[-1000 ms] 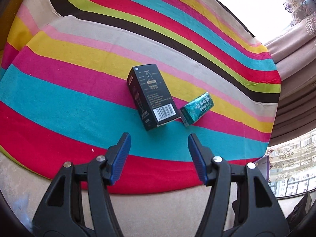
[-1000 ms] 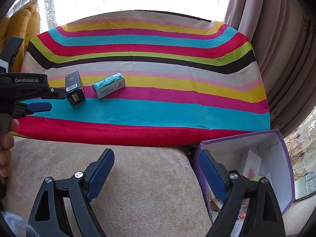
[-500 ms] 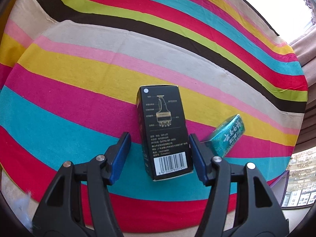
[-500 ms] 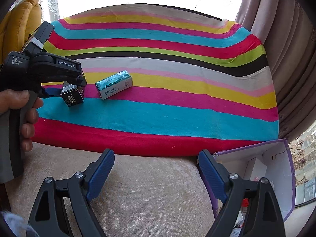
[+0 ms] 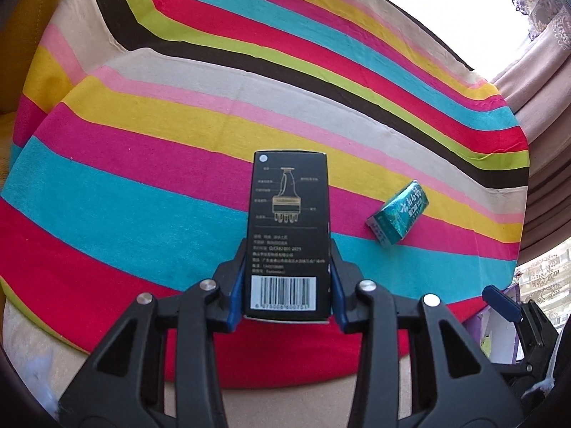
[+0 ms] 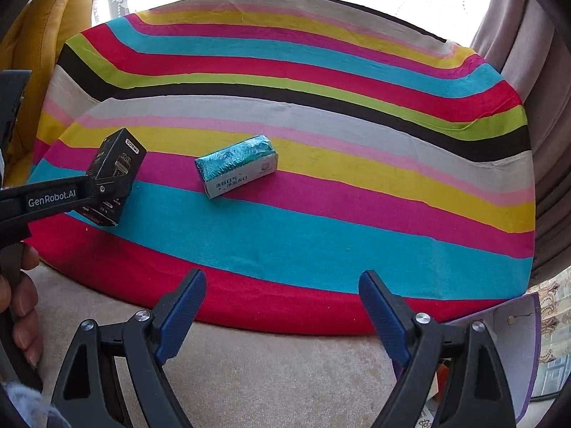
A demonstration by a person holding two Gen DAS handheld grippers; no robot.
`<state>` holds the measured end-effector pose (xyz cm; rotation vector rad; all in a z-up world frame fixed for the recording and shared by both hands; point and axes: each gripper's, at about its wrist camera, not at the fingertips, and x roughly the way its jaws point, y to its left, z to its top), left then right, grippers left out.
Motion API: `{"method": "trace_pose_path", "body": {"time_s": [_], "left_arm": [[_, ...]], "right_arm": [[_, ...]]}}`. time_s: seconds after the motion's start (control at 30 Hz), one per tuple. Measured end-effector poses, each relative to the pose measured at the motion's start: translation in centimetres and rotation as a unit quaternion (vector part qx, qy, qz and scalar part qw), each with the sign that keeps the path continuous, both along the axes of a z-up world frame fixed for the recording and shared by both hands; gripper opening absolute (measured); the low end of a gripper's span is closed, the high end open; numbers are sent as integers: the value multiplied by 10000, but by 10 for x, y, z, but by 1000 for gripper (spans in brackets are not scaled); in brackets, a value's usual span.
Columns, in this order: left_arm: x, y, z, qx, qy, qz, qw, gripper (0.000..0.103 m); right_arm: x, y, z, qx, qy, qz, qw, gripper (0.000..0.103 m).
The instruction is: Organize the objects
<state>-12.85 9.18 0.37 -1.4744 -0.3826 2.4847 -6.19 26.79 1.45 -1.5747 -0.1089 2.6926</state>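
Left hand-held gripper, black with blue pads, jaws closing on both sides of a black rectangular carton, right hand-held gripper angled downward, jaws spread wide, nothing between them, bare fingers wrapping the left handle

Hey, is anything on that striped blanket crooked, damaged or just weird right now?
Nothing damaged or spilled. The teal box lies at a slant across the striped blanket. The black box is between the closing jaws of the left gripper, tilted.

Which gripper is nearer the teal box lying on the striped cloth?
Hard to call. The right gripper hangs open and empty short of the teal box; the left gripper, closing on the black box, sits off to its side.
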Motion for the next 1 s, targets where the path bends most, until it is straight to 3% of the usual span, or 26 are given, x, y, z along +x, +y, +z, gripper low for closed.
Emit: {"method": "trace_pose_path", "body": {"time_s": [0.33,0.47,1.0], "left_arm": [[-2,-9,-9,388,-38,-77,9992,43],[-4,-11,-11,495,-55,-112,9987,43],[-5,-14,-14,684,-173,-130,9974,43]], "right_arm": [[-54,-21,-2,29,-93,792,9968,88],[-68,-32,-7,255,-200,1159,9927,88],[-113,-34,-29,338,-500,1165,9914,88]]}}
